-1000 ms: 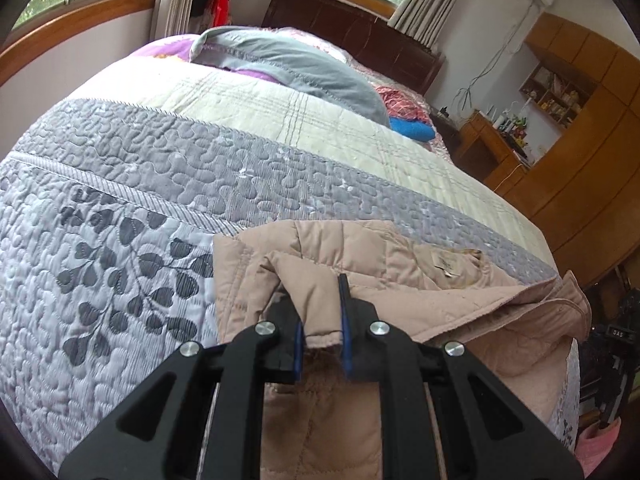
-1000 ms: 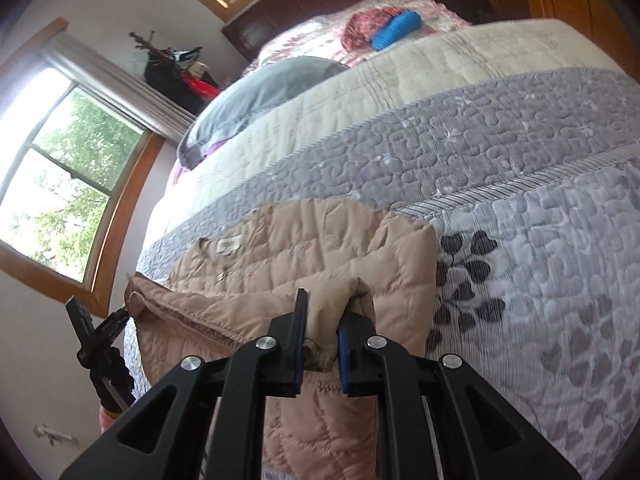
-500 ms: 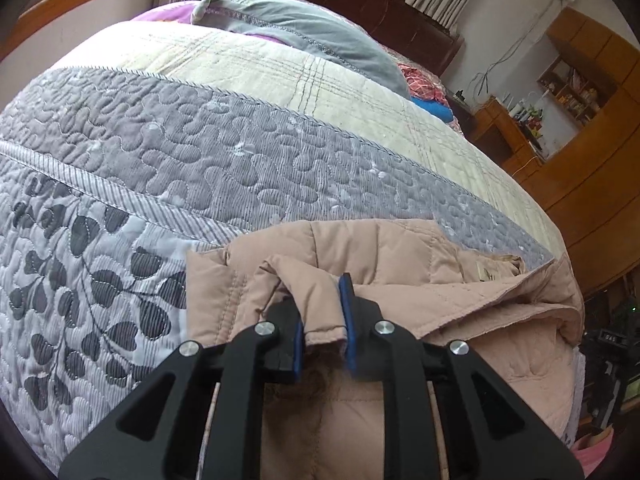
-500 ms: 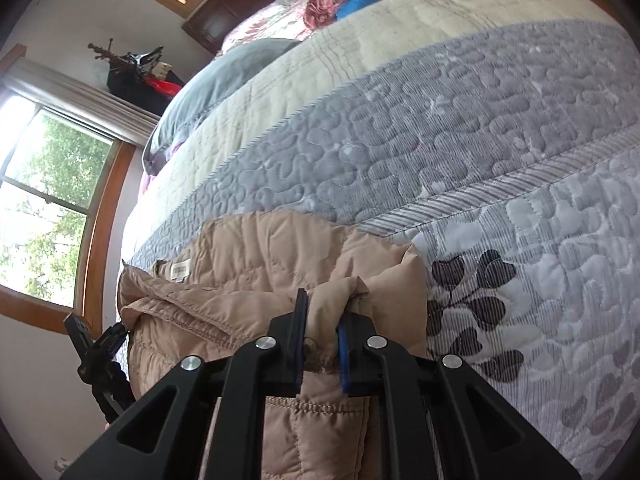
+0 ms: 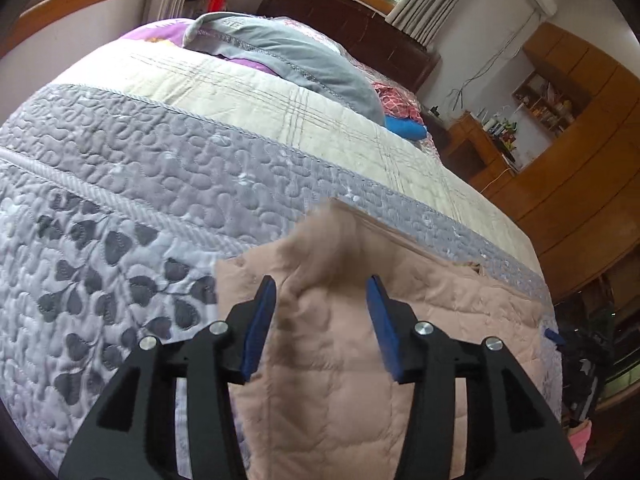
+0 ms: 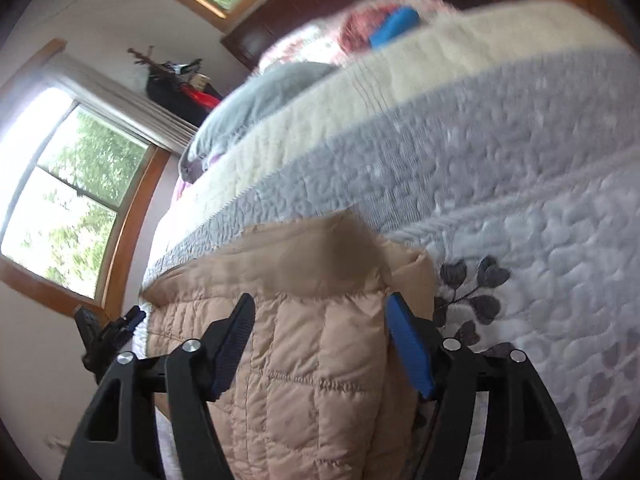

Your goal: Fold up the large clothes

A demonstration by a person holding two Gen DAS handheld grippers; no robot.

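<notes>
the fold looked mostly done: the left gripper (image 5: 322, 300) and right gripper (image 6: 320, 326) had just been opening, releasing the quilted tan jacket (image 5: 344, 364) doubled on the bedspread (image 5: 160, 168), with tidying perhaps left.

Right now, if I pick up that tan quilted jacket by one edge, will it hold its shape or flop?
The jacket will probably flop: its released fold blurs as it drops. The puffy quilting suggests it is light for its bulk. It may slide a little on the bedspread, though the stitched surface should give some friction.
</notes>
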